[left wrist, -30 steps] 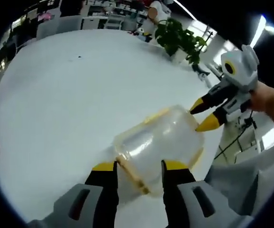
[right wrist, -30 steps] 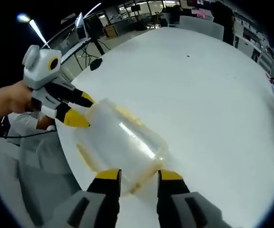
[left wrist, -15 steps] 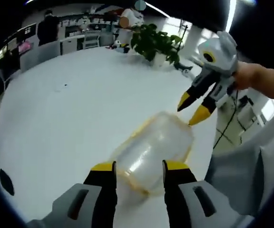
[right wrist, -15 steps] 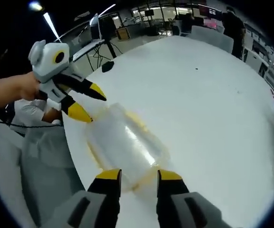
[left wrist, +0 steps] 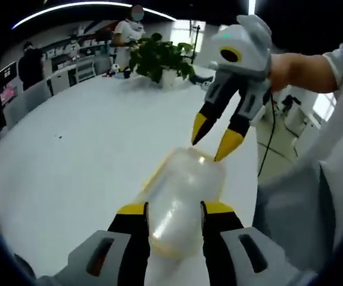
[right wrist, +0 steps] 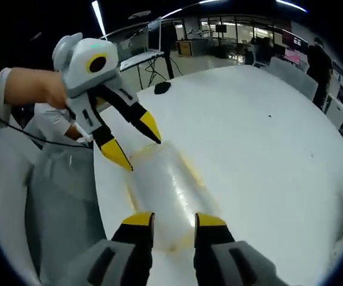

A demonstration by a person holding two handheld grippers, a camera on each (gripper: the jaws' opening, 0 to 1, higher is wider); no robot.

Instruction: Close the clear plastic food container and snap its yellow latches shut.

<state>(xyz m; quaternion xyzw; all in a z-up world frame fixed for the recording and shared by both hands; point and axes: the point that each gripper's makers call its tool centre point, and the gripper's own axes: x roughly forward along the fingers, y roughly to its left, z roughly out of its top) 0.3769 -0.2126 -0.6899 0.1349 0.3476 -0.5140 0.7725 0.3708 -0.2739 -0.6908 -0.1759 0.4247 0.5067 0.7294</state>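
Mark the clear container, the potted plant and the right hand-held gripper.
clear container [left wrist: 183, 193]: left gripper view, its clear wall.
potted plant [left wrist: 158, 58]: left gripper view, its leaves.
right hand-held gripper [left wrist: 213, 140]: left gripper view, between its yellow tips.

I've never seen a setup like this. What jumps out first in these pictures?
The clear container with yellow trim lies near the edge of a big white table, and two yellow-tipped grippers point at it from opposite ends. The left gripper has its jaws on either side of one end, while the right gripper, open, points down at the far end. Behind, a leafy plant stands at the table's far side.
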